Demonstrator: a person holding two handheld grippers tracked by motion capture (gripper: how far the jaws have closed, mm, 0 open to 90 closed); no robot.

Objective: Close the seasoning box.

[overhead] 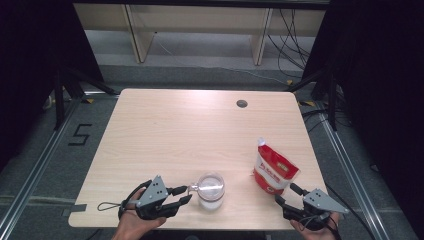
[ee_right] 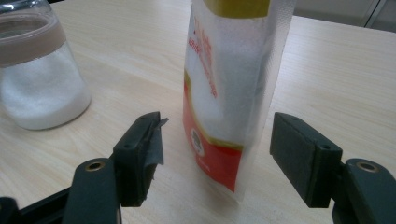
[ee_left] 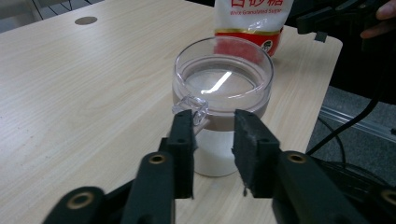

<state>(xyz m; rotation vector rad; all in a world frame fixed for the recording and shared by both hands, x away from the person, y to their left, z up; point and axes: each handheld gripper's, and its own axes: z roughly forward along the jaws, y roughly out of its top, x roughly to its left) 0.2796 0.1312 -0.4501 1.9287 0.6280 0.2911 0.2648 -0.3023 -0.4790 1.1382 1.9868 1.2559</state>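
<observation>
A glass jar (overhead: pixel 210 190) with a clear lid and white granules inside stands near the table's front edge. In the left gripper view, the lid's small clear tab (ee_left: pixel 191 104) lies just ahead of the jaws, close to the left one. My left gripper (overhead: pixel 186 195) (ee_left: pixel 214 140) is open, just left of the jar. A red and white sugar pouch (overhead: pixel 273 171) (ee_right: pixel 229 88) stands upright to the jar's right. My right gripper (overhead: pixel 285 193) (ee_right: pixel 217 137) is wide open, a jaw on each side of the pouch's lower part without touching it.
The wooden table (overhead: pixel 190 135) has a round cable hole (overhead: pixel 242 103) at the back right. The jar (ee_right: pixel 39 70) stands about a hand's width from the pouch. Table edges lie close in front of and to the right of the right gripper. Wooden shelving legs and cables stand beyond the table.
</observation>
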